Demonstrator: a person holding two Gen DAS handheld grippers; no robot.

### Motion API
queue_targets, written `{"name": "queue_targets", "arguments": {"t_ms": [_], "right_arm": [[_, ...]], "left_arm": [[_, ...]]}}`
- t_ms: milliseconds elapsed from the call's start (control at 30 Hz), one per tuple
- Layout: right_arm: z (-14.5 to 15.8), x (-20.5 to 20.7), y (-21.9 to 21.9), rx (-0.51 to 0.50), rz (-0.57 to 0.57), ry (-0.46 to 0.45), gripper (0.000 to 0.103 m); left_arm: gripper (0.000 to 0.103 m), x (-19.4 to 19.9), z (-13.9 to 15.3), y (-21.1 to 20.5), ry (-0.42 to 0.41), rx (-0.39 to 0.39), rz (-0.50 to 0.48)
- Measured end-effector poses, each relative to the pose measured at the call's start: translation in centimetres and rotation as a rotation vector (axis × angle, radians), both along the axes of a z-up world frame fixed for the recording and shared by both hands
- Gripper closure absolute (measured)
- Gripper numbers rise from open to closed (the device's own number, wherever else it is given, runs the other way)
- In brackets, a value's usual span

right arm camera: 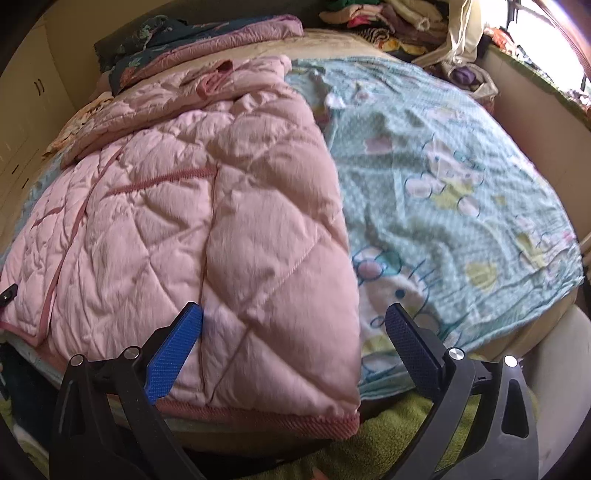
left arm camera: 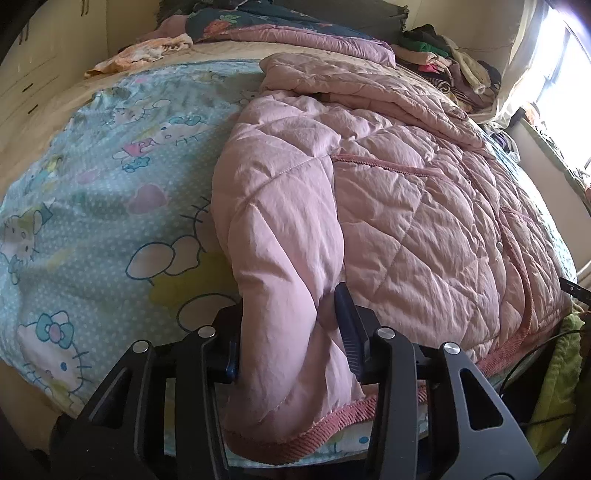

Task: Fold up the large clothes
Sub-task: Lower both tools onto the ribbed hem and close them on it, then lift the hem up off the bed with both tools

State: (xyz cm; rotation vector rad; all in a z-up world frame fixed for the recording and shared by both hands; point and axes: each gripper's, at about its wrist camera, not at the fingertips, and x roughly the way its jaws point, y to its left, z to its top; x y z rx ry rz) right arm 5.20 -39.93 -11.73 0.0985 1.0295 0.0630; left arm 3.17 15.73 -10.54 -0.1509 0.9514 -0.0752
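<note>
The left gripper [left arm camera: 291, 332] is clamped on a bunched fold of the pink quilted jacket [left arm camera: 388, 192], pink fabric squeezed between its blue pads [left arm camera: 349, 332] and spilling down toward the camera below them. Ahead and to the right of this gripper the rest of the jacket spreads flat over the cartoon-print sheet [left arm camera: 92, 192], whose bare expanse lies off to its left. The right gripper [right arm camera: 293, 325] hangs with its fingers spread wide apart, holding nothing; the jacket's [right arm camera: 184, 221] near corner with its ribbed pink hem [right arm camera: 280, 413] lies directly between and under them, while the sheet [right arm camera: 461, 184] stretches ahead to the right. Piled clothes [right arm camera: 388, 18] sit far ahead.
</note>
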Motion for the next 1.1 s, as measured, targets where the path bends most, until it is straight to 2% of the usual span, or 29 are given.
{"name": "queue_targets", "arguments": {"t_ms": [167,333,367,400,433,467,500,533,567,600,633,667,767,1000,1100], "right_arm": [[-0.8,0.0,-0.6,0.066,-0.002,0.048,0.004],[-1.5,-0.5,-0.5,0.122,0.030,0.080,0.007],[-1.5,-0.8,-0.4,0.153,0.051,0.080,0.020],[-1.3,-0.9,-0.3,0.155,0.056,0.076,0.027],[-1.1,-1.2,-0.1,0.143,0.064,0.068,0.030],[-0.7,-1.4,0.1,0.139,0.077,0.059,0.039],[-0.3,-1.6,0.2,0.134,0.083,0.047,0.050],[0.0,-1.7,0.3,0.130,0.091,0.036,0.055],[0.5,-2.0,0.4,0.129,0.108,0.018,0.065],[1.1,-2.2,0.8,0.120,0.126,0.000,0.073],[1.6,-2.3,1.0,0.113,0.135,-0.014,0.075],[2.2,-2.4,1.2,0.107,0.144,-0.035,0.079],[3.7,-2.6,1.7,0.091,0.159,-0.086,0.082],[7.1,-2.5,1.7,0.116,0.172,-0.205,0.085],[8.8,-2.1,1.6,0.156,0.168,-0.268,0.086]], "left_arm": [[0.062,-0.3,-0.2,0.2,0.011,0.008,0.000],[0.048,-0.8,-0.6,0.5,0.022,0.018,-0.001],[0.047,-0.8,-0.7,0.6,0.025,0.016,0.002],[0.047,-0.9,-0.8,0.6,0.027,0.008,0.004],[0.047,-0.9,-0.9,0.7,0.030,0.000,0.006],[0.050,-0.9,-0.9,0.7,0.030,-0.004,0.004],[0.058,-0.9,-0.9,0.5,0.027,-0.008,-0.002],[0.067,-1.0,-0.8,0.3,0.020,-0.004,-0.008],[0.071,-1.0,-0.6,0.1,0.011,0.005,-0.014],[0.079,-1.0,-0.4,-0.1,0.004,0.011,-0.014],[0.086,-1.1,0.1,-0.2,-0.013,0.013,-0.014],[0.088,-1.0,0.4,-0.3,-0.022,0.014,-0.014],[0.095,-1.1,1.9,-0.5,-0.070,0.027,-0.009],[0.096,-0.9,5.3,-0.5,-0.163,0.011,-0.009],[0.096,-0.4,6.8,-0.7,-0.201,0.005,-0.009]]}}
